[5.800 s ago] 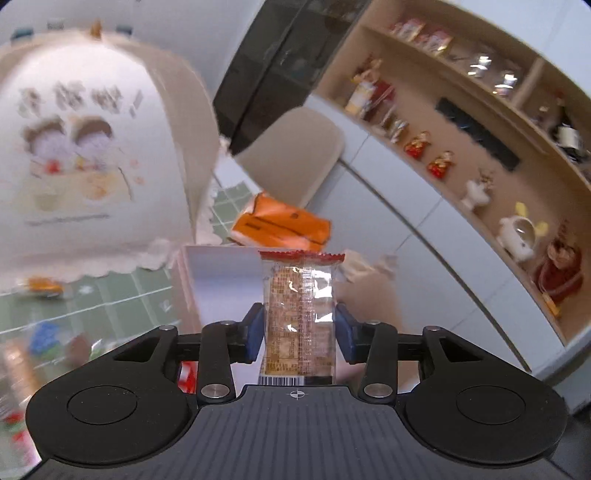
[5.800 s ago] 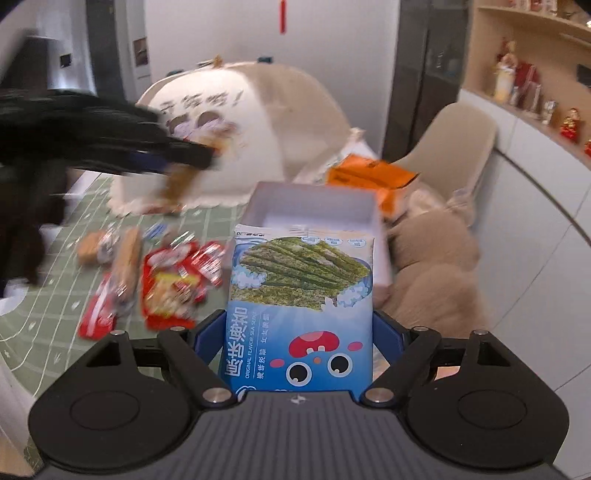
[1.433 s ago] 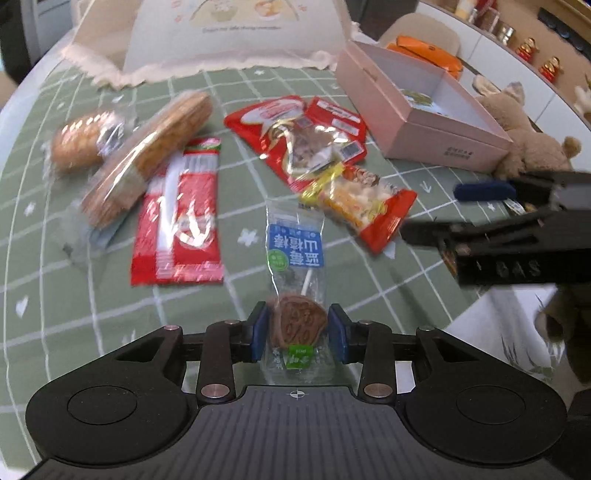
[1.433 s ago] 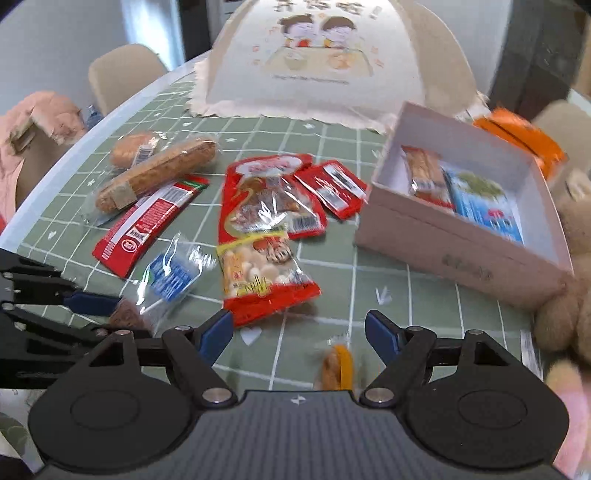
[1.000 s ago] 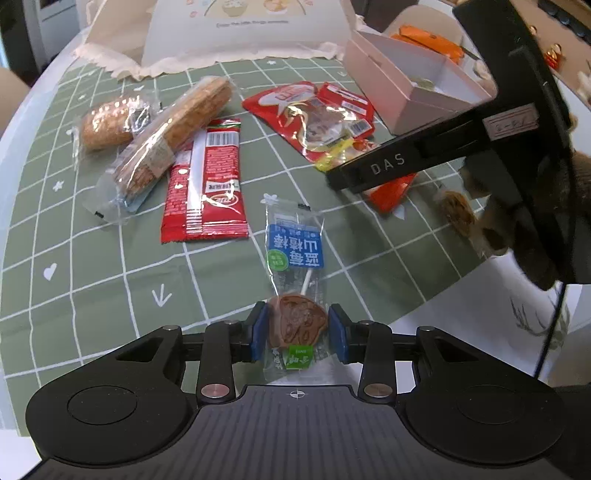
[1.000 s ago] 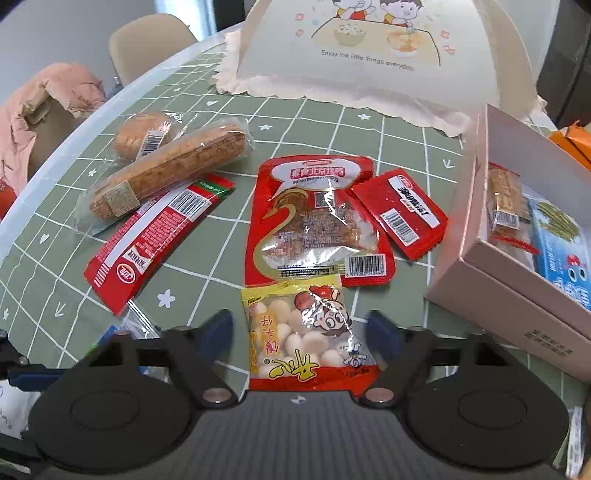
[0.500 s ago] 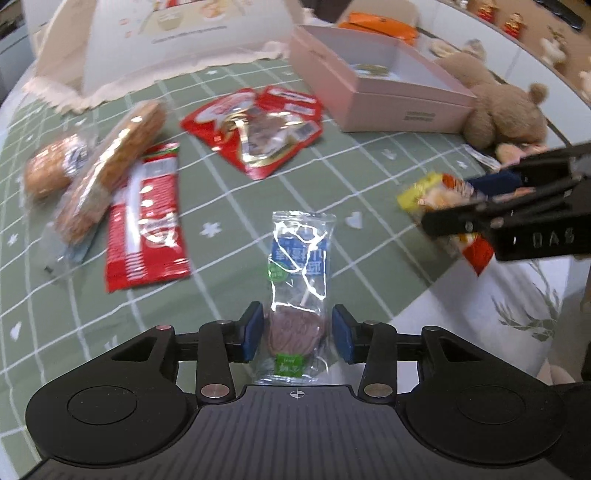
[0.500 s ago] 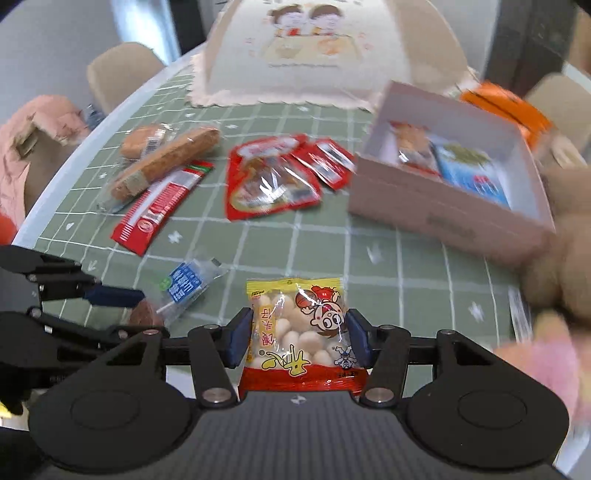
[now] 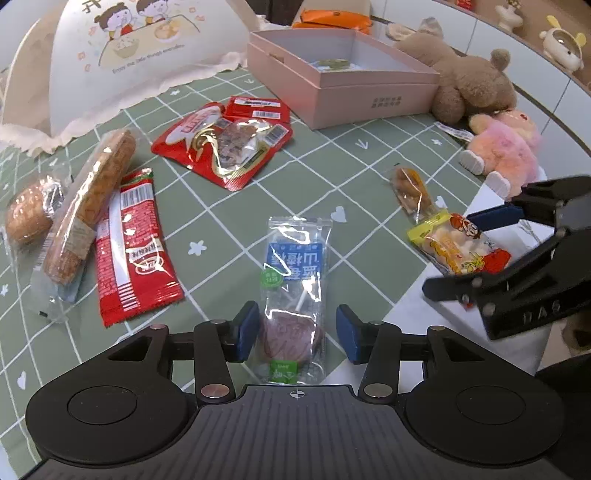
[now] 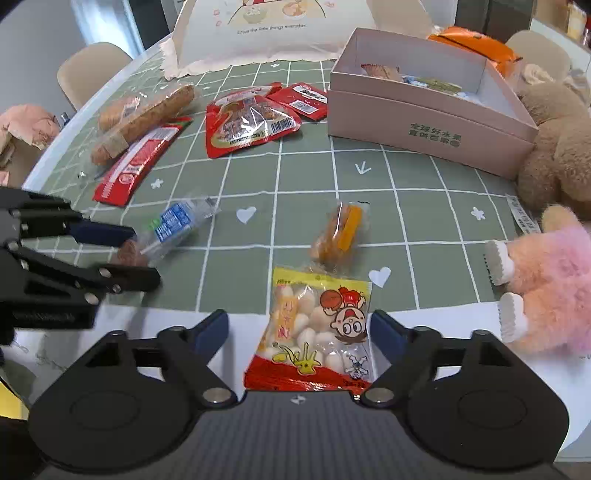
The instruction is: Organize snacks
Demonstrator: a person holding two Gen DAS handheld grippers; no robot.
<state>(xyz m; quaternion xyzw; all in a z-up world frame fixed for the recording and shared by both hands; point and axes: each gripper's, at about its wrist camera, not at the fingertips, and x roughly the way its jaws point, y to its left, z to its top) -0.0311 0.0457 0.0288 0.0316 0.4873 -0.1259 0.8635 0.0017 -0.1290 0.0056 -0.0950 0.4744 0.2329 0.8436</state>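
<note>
Both tools (image 9: 297, 330) (image 10: 299, 334) now spread; two snacks (image 9: 293, 291) (image 10: 316, 334).

I see a table with a green checked cloth (image 10: 303, 173), a beige chair (image 10: 88, 70) and white cabinets (image 9: 535, 70).

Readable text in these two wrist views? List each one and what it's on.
"Enjoy the little things everyday." – food cover
"DAS", mirrored – right gripper
Chinese print, two lines – pink box
Snack packets: Chinese print and barcodes too small or glared to read.
</note>
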